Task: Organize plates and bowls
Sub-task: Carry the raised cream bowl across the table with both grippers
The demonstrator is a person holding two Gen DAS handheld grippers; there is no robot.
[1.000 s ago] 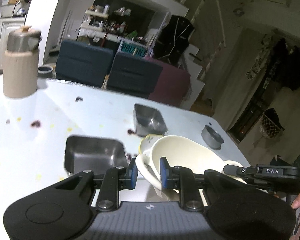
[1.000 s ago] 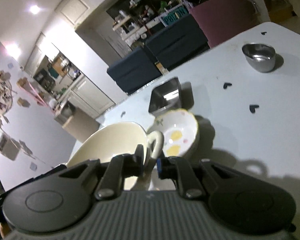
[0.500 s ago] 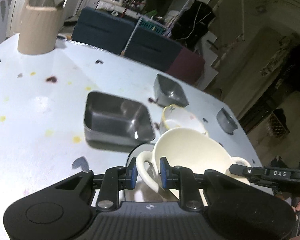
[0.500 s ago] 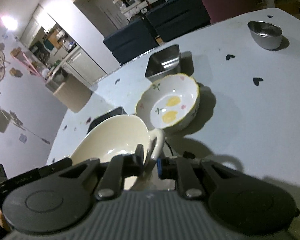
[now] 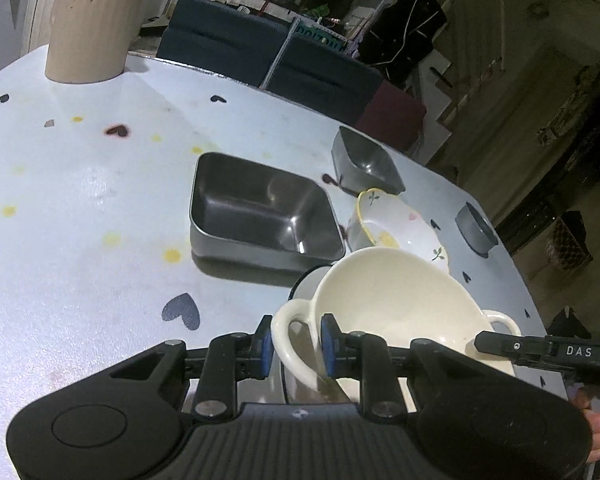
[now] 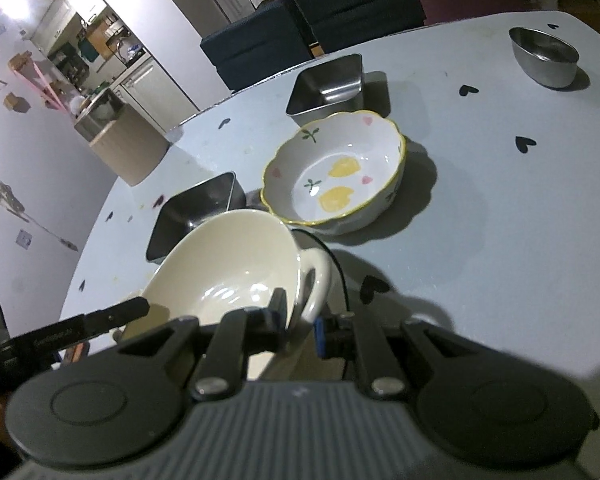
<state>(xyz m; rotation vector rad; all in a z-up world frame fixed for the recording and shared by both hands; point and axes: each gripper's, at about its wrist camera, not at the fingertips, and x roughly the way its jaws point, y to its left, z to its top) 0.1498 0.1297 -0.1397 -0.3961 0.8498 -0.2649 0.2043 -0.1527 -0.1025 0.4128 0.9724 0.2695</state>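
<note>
Both grippers clamp the cream bowl [image 5: 396, 300] by its handles, left gripper [image 5: 296, 346] and right gripper [image 6: 300, 320], over the table's near edge. The pale table [image 5: 80, 240], dotted with heart stickers, carries steel trays; dark chairs [image 5: 220, 46] line its far edge.

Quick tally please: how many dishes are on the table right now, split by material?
Ceramic: 2, the cream two-handled bowl and the flowered bowl.
Steel, square: 2, the large tray and the small tray.
Steel, round: 1, the small bowl.
Total: 5 dishes, not counting the beige canister.
</note>
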